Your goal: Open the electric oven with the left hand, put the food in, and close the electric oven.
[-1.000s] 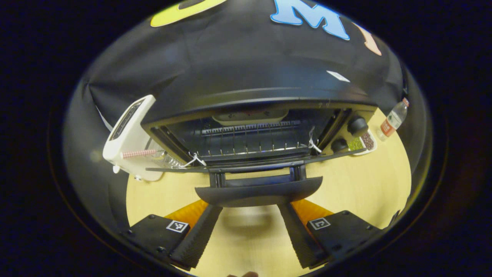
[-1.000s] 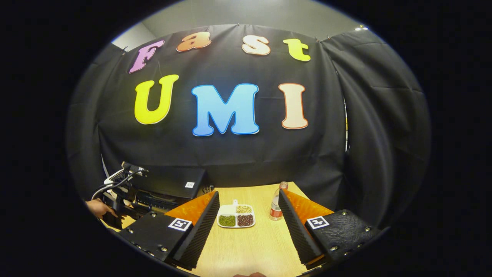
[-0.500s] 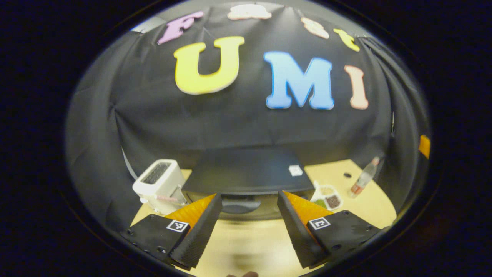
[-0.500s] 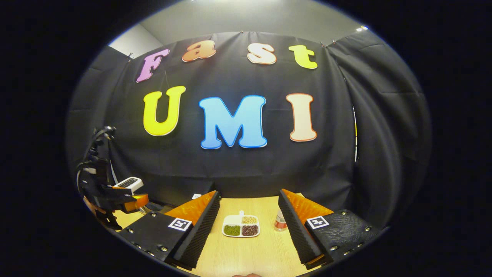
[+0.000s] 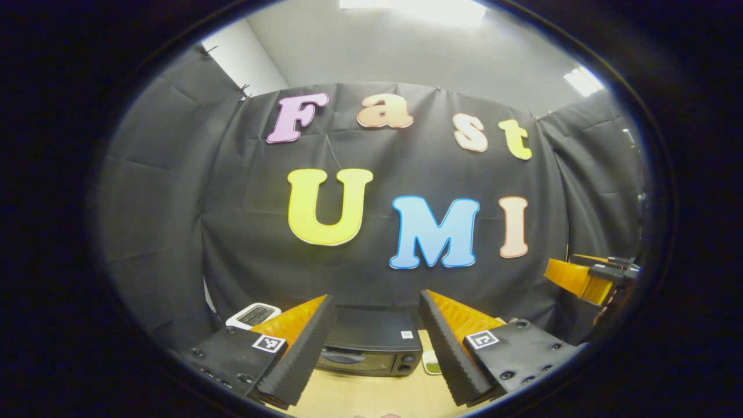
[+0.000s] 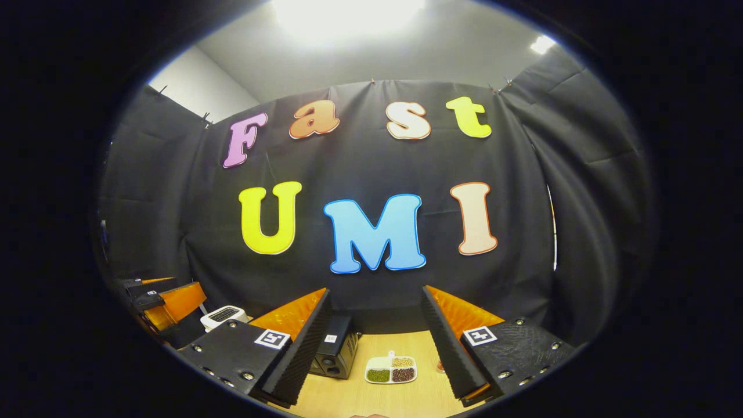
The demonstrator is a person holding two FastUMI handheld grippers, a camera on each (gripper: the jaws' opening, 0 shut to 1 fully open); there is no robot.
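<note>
One black box-shaped electric oven (image 5: 371, 348) stands on the pale wooden table (image 5: 371, 397) near the black cloth wall, its long axis running side to side in the left gripper view, its closed glass door facing the camera and two knobs at its right end. Between its white slotted toaster (image 5: 253, 315) neighbour and one white three-compartment tray of beans (image 6: 390, 370), it sits apart from both. The left gripper (image 5: 374, 348) and the right gripper (image 6: 376, 354) each hang above the table with fingers spread wide, grasping nothing.
</note>
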